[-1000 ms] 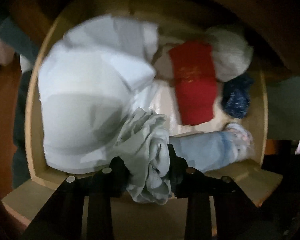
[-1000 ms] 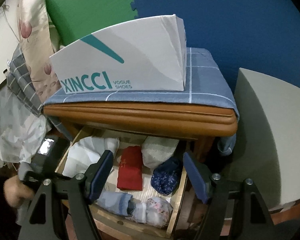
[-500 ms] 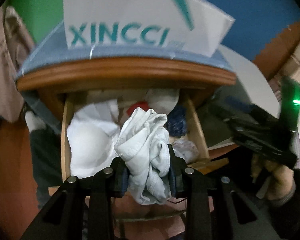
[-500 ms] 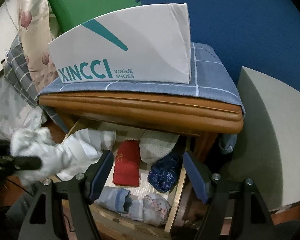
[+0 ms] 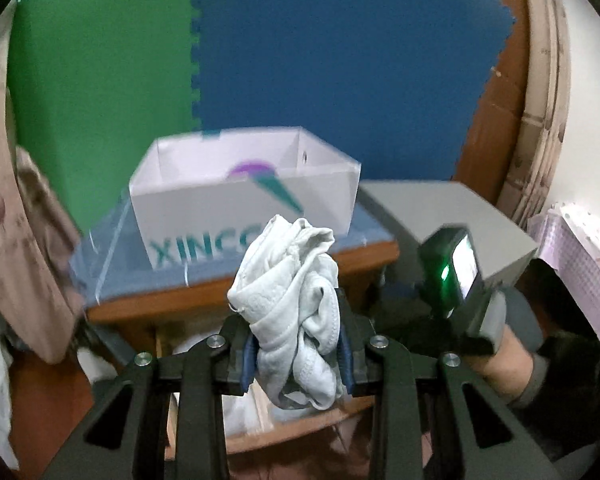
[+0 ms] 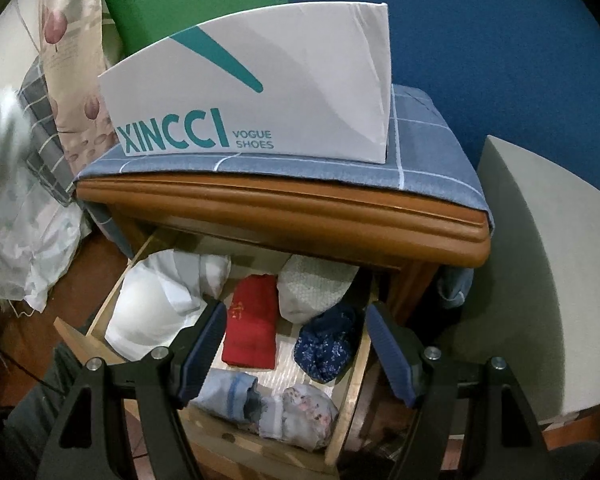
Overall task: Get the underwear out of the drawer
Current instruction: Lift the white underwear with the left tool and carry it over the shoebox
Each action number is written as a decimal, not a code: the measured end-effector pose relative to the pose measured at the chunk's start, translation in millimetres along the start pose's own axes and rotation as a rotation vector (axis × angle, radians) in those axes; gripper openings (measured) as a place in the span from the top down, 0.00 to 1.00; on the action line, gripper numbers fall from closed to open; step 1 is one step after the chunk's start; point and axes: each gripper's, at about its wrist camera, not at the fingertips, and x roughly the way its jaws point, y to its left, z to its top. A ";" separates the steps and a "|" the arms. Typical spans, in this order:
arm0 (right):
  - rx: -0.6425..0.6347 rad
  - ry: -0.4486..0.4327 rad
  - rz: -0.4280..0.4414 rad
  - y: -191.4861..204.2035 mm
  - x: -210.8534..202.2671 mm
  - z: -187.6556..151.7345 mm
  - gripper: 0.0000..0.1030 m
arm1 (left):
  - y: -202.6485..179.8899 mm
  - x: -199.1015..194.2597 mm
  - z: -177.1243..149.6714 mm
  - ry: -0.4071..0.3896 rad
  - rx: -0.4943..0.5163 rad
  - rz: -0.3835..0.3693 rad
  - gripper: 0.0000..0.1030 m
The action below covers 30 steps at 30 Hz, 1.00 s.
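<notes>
Two tools are in play. My left tool (image 5: 296,354) is clenched on the pale bundled underwear (image 5: 290,312), which stands up between its pads, clear of the drawer (image 6: 356,372) and in front of the open shoe box (image 5: 244,208). My right tool (image 6: 296,344) hangs released, its jaws wide, directly above the drawer's red folded cloth (image 6: 250,330) and dark blue floral bundle (image 6: 326,346). Risks, as I judge them: the grip holds only the middle of a loose bundle, so a fold hanging below the pads could slip free or snag on the wooden top ahead of the tool; a quick swing could also knock the shoe box, which sits on a cloth.
</notes>
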 end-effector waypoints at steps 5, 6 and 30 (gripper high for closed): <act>-0.003 0.001 0.000 0.1 0.6 -0.7 0.28 | -5.1 -19.4 34.2 -0.092 0.052 0.042 0.72; -0.003 0.002 0.000 0.1 0.8 -0.8 0.28 | -6.1 -22.3 42.2 -0.112 0.061 0.058 0.71; -0.030 0.026 0.000 6.0 6.1 -3.0 0.28 | 49.8 15.4 210.1 -0.258 0.101 0.330 0.70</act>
